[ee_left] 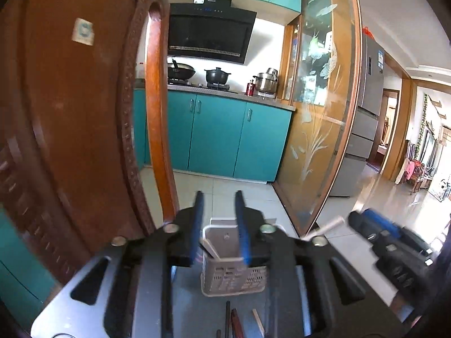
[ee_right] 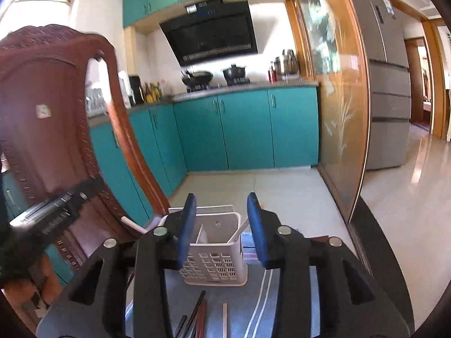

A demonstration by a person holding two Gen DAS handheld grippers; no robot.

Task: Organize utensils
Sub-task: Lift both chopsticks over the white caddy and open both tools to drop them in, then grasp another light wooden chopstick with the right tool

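From the left wrist, the left tongs point(ee_left: 220, 228) stand parted with nothing between them, poised above a white perforated utensil caddy point(ee_left: 233, 276) on the worktop; dark chopsticks point(ee_left: 229, 321) lie nearer the camera.

From the right wrist, the right tongs point(ee_right: 222, 226) gape wide and empty over the same caddy point(ee_right: 215, 256), which holds white utensils point(ee_right: 242, 232). Chopsticks point(ee_right: 197, 315) rest on the striped cloth point(ee_right: 253, 304) before it.

Teal lower cabinets point(ee_right: 245, 129) centre | black slanted range hood point(ee_right: 211, 32) above | carved reddish wooden chair point(ee_left: 70, 112) left | steel refrigerator point(ee_right: 386, 84) right | pale glossy floor tiles point(ee_right: 408, 211) sunlit
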